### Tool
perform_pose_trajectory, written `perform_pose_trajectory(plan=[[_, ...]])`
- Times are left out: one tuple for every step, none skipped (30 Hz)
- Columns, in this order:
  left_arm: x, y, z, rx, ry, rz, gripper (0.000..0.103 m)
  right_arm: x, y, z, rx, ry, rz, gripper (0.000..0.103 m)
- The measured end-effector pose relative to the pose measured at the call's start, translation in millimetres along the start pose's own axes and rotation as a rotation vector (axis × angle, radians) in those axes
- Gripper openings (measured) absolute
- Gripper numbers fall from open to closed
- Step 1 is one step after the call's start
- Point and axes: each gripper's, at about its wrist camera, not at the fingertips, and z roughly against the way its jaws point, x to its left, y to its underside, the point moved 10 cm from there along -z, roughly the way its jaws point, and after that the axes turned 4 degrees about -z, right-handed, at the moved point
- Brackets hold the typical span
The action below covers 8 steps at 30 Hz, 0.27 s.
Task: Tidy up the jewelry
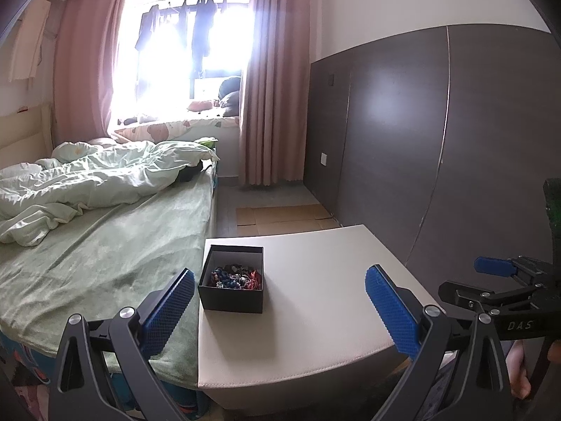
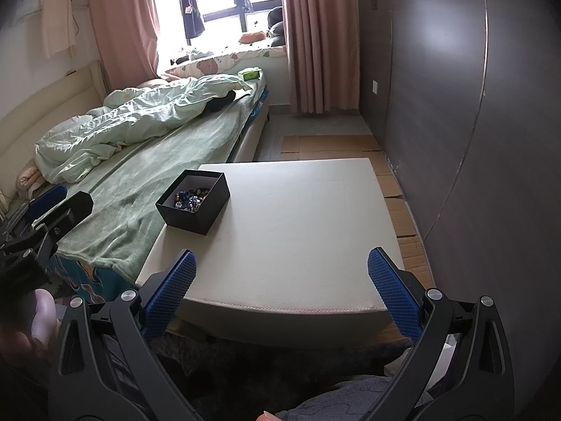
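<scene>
Bed [image 2: 147, 161]: covered in a green sheet with a rumpled pale quilt, set directly against the left edge of the desk.

Desk [image 2: 298, 231]: white, square top, bare except for 1 container at its far-left corner.

Black box [image 1: 231, 293]: open, no lid on it, upright on its base, sitting at the desk edge beside the bed. It is nearly square, so no long axis can be told. It holds a tangled heap of beaded jewelry [image 1: 235, 277] in blue, red, white and dark tones, covering the floor of the box; single pieces cannot be told apart.

Left hand-held gripper [image 1: 280, 310]: held low over the near desk edge, aimed forward, fingers spread wide, holding nothing.

Right hand-held gripper [image 2: 282, 293]: likewise spread wide and empty, near the desk's front edge, well apart from the box.
</scene>
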Motion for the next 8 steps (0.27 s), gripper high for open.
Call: perform_pose_trajectory(plan=[[0.2, -0.1, -0.9, 0.003, -0.006, -0.002, 0.095, 0.7, -0.1, 0.0, 0.001, 0.001, 0.001, 0.098], [0.9, 0.3, -1.5, 0.007, -0.009, -0.001, 0.095, 0.8, 0.0, 0.1, 0.001, 0.001, 0.002, 0.098], [0.7, 0.7, -1.8, 0.01, -0.005, 0.002, 0.095, 1.9, 0.0, 0.0, 0.002, 0.001, 0.002, 0.098], [0.6, 0.9, -2.7, 0.013, 0.003, 0.007, 0.095, 1.9, 0.1, 0.0, 0.002, 0.001, 0.003, 0.098], [1.2, 1.3, -3.3, 0.015, 0.005, 0.009, 0.095, 2.0, 0.0, -0.1, 0.002, 0.002, 0.002, 0.098], [1.8, 1.1, -3.8, 0.015, 0.003, 0.01, 0.095, 2.0, 0.1, -0.2, 0.002, 0.002, 0.003, 0.098], [1.7, 1.4, -4.6, 0.016, 0.003, 0.01, 0.095, 1.7, 0.5, -0.7, 0.003, 0.005, 0.005, 0.098], [2.1, 1.4, -6.3, 0.017, 0.005, 0.01, 0.095, 1.0, 0.8, -2.1, 0.005, 0.007, 0.006, 0.098]])
